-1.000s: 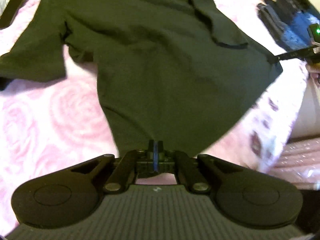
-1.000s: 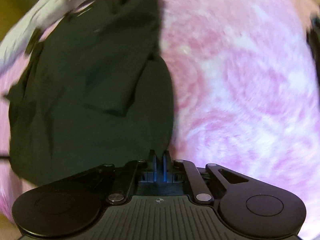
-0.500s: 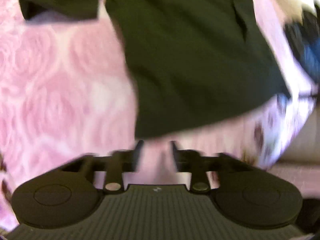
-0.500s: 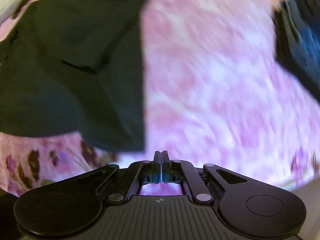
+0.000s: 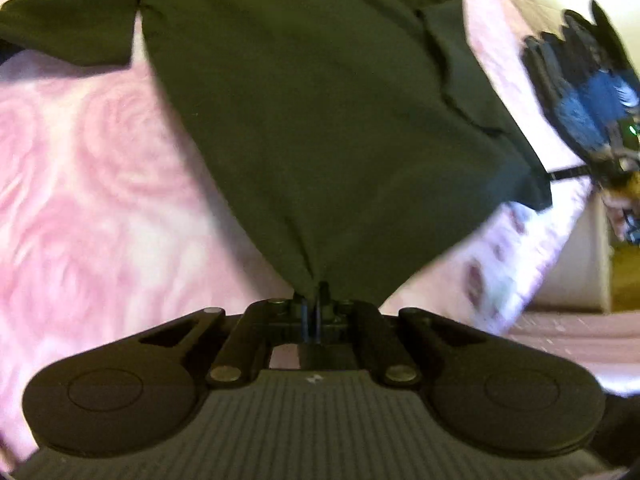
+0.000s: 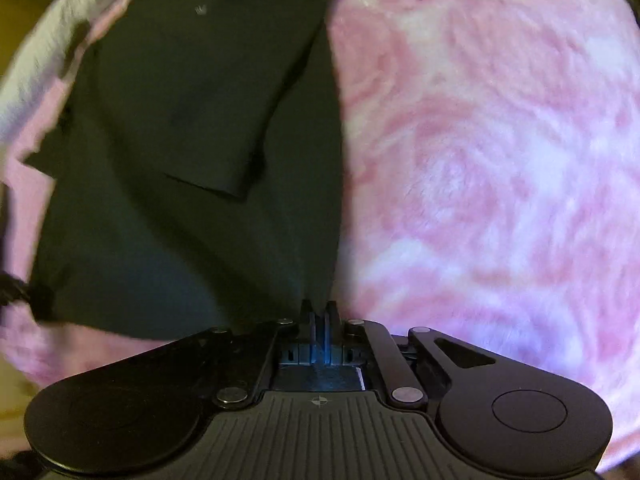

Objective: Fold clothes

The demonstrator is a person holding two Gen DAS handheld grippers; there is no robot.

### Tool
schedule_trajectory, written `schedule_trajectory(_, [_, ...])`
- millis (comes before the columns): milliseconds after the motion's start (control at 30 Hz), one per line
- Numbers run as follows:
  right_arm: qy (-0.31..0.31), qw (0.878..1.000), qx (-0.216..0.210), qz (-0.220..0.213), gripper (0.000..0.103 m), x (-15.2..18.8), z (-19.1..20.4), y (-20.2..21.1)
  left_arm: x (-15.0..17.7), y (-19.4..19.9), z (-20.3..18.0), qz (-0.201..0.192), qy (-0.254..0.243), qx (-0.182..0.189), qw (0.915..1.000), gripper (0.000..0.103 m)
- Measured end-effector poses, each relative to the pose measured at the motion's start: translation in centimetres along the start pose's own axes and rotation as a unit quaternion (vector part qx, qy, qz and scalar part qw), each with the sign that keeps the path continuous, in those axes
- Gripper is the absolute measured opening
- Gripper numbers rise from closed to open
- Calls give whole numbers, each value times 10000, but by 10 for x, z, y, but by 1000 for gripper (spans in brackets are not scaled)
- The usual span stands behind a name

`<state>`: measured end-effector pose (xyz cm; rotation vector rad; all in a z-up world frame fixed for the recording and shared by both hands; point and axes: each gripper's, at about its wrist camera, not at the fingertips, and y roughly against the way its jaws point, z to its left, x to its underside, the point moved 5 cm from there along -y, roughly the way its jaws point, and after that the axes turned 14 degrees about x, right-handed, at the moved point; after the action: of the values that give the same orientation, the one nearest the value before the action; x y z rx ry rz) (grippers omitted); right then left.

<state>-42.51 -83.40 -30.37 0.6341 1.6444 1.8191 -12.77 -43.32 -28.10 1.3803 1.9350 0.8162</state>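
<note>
A dark green short-sleeved shirt lies spread on a pink rose-patterned blanket. My left gripper is shut on the near hem, and the cloth puckers into its fingertips. In the right wrist view the shirt fills the left half, with one sleeve folded over the body. My right gripper is shut at the shirt's near right corner, with the hem running into its fingers. The left wrist view shows that right gripper touching the same corner from the right.
The pink blanket spreads bare to the right of the shirt. A hand holds the right gripper's blue-black body. The bed's near edge with a floral border drops off at the lower right.
Half a second ago my left gripper stood open just short of the hem; now it is shut on it. My right gripper came back from over bare blanket to the shirt's corner.
</note>
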Motion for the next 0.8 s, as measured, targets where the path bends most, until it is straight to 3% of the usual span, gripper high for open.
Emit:
schedule_trajectory(100, [556, 9972, 463, 176, 2, 9, 1, 32, 28, 10, -7, 278, 104, 59, 9995, 1])
schedule_trajectory(233, [573, 9956, 613, 421, 2, 31, -2, 7, 49, -24, 17, 472, 704, -71, 9964, 2])
schedule_trajectory(267, [481, 9947, 801, 428, 7, 31, -3, 0, 50, -29, 21, 563, 799, -146, 9951, 3])
schedule_trajectory(367, [624, 9834, 1698, 166, 74, 22, 5, -2, 46, -17, 25, 538, 648, -503, 9952, 9])
schedule_trajectory(400, [813, 9793, 1845, -169, 75, 14, 15, 8, 43, -10, 26, 457, 600, -607, 9953, 11])
schedule_trajectory(467, [1117, 9739, 1843, -707, 75, -3, 38, 23, 27, 8, 36, 145, 532, -891, 9945, 26])
schedule_trajectory(533, [1385, 9695, 1666, -1149, 75, -23, 65, 34, 2, 25, 49, -243, 440, -1200, 9915, 30])
schedule_trajectory(667, [1706, 9687, 959, -1524, 75, -64, 124, 32, -48, 59, 79, -1005, 218, -1782, 9786, 51])
schedule_trajectory(733, [1898, 9652, 726, -1646, 75, -81, 158, 24, -75, 74, 103, -1253, 135, -1979, 9721, 58])
schedule_trajectory(800, [2036, 9619, 531, -1748, 75, -97, 191, 11, -100, 90, 131, -1484, 102, -2144, 9654, 58])
